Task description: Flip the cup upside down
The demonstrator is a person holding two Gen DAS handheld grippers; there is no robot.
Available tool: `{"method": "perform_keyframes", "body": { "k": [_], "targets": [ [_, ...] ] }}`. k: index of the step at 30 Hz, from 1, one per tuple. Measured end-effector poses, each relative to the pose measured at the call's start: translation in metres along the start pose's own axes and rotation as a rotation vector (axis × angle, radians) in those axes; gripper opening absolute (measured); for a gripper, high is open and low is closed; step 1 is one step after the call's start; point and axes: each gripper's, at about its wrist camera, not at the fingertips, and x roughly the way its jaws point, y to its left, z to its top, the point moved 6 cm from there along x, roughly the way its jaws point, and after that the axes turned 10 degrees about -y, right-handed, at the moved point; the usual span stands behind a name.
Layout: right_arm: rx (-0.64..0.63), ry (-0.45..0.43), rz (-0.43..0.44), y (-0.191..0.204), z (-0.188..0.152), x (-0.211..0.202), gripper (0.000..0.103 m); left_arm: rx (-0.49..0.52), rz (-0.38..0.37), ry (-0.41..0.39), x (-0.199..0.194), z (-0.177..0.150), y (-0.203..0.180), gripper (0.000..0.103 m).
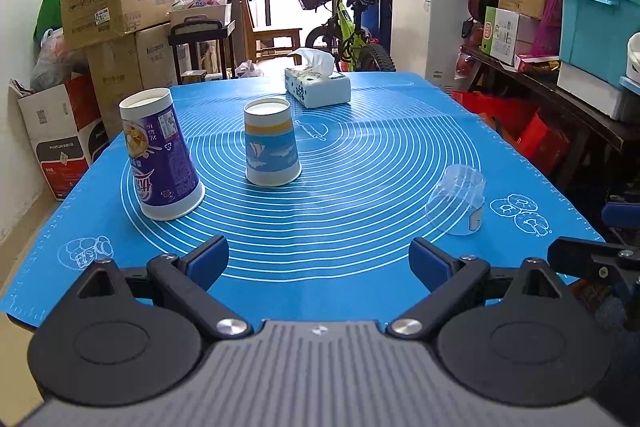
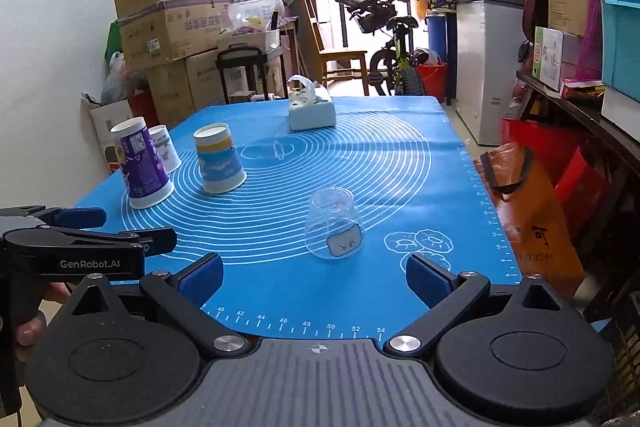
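A clear plastic cup (image 2: 334, 223) with a small label stands upside down on the blue mat (image 2: 360, 167); it also shows in the left wrist view (image 1: 457, 205). A purple paper cup (image 1: 160, 155), a blue-and-yellow paper cup (image 1: 272, 147) and a small white cup (image 2: 165, 148) also stand upside down. My left gripper (image 1: 319, 261) is open and empty above the mat's near edge; in the right wrist view it shows at the left (image 2: 96, 231). My right gripper (image 2: 314, 279) is open and empty, just in front of the clear cup.
A tissue box (image 1: 318, 87) sits at the far end of the mat. Cardboard boxes (image 1: 116, 7) stack at the left. A bicycle (image 1: 352, 27) and a white cabinet (image 1: 428, 27) stand behind. An orange bag (image 2: 528, 215) is beside the table's right edge.
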Motion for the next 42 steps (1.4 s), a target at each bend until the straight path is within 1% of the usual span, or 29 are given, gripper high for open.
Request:
{"method": "perform_keyframes", "body": {
  "k": [42],
  "targets": [
    [-0.005,0.013,0.010,0.0077,-0.0017,0.0050,0.098,0.001,0.002,-0.003,-0.0004,0.0011,0.0037,0.096]
  ]
}}
